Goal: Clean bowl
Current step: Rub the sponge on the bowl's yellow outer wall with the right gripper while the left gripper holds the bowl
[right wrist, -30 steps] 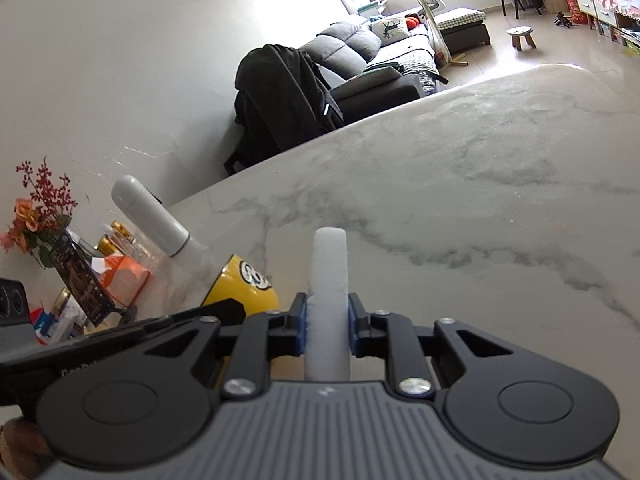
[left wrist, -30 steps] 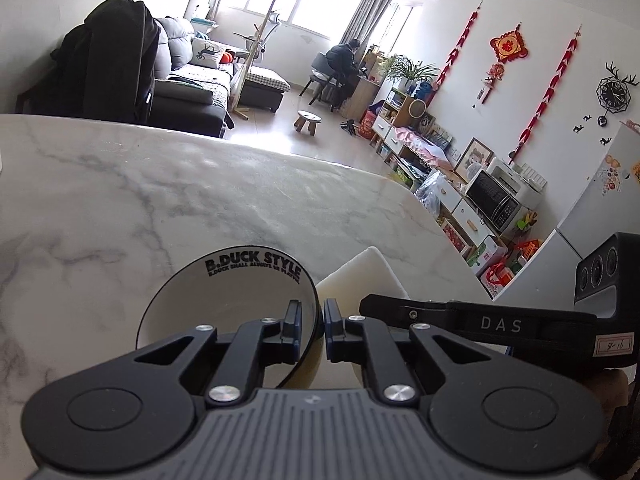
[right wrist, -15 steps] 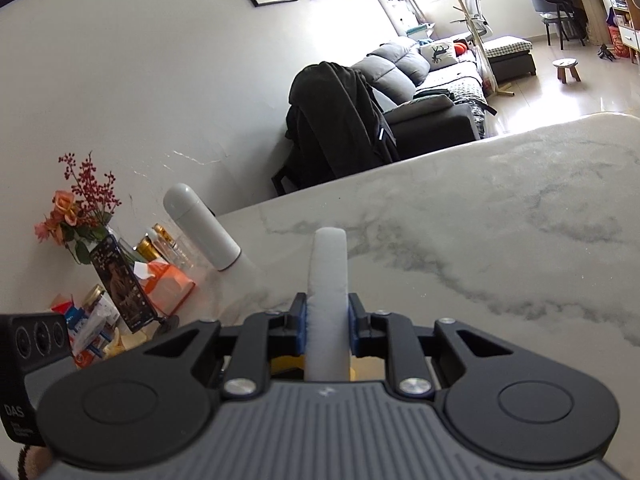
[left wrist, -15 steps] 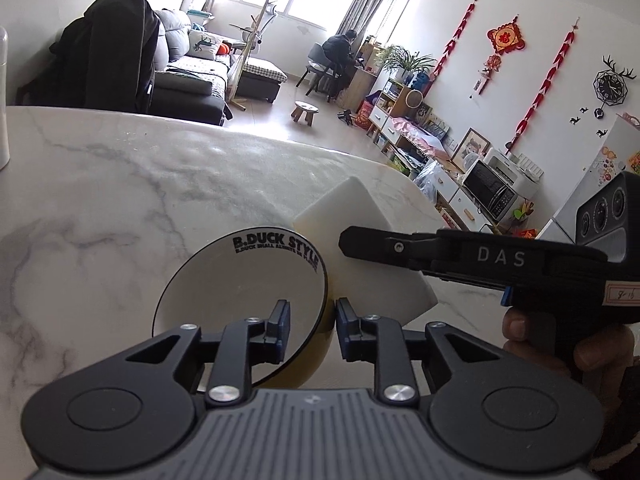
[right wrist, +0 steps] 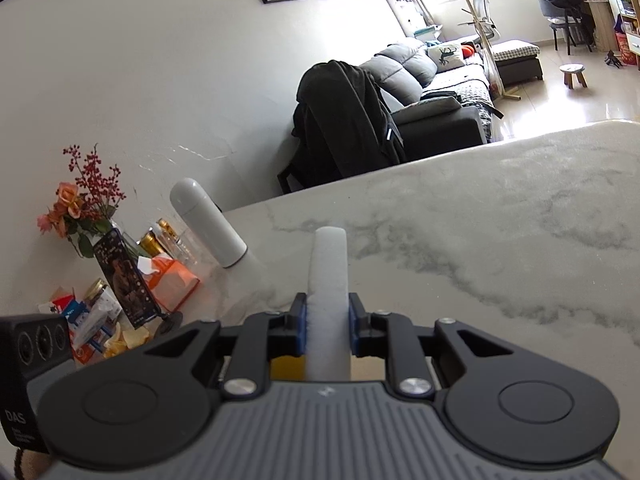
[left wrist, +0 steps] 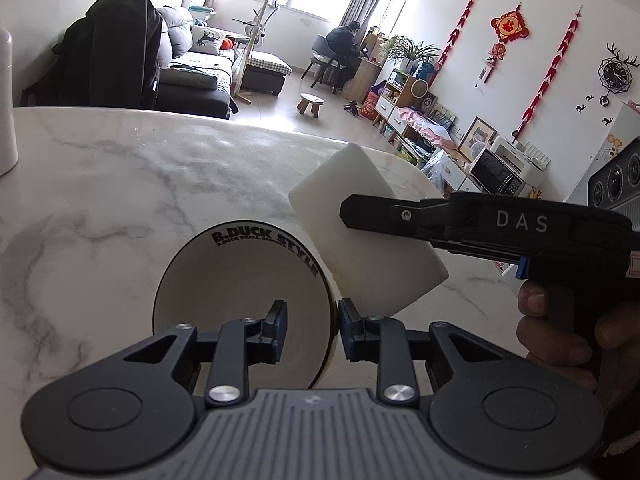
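My left gripper [left wrist: 312, 320] is shut on the rim of a bowl [left wrist: 240, 292], white inside with black "B.DUCK STYLE" lettering, and holds it tilted over the marble table [left wrist: 120, 184]. My right gripper [right wrist: 327, 322] is shut on a white sponge [right wrist: 329, 276]. In the left wrist view the sponge [left wrist: 360, 240] hangs just right of and above the bowl's rim, held by the right gripper's finger [left wrist: 384, 214]. A sliver of the bowl's yellow outside [right wrist: 286, 368] shows under the right gripper.
A white flask [right wrist: 208, 224], flowers [right wrist: 80, 204], a tissue pack [right wrist: 168, 280] and several jars and packets stand at the table's left end by the wall. A chair with a black coat [right wrist: 344, 124] stands beyond the far edge. The flask [left wrist: 6, 104] also shows at the left.
The right gripper lifted the sponge up from behind the bowl to beside and above its rim. The left gripper raised and tilted the bowl more upright.
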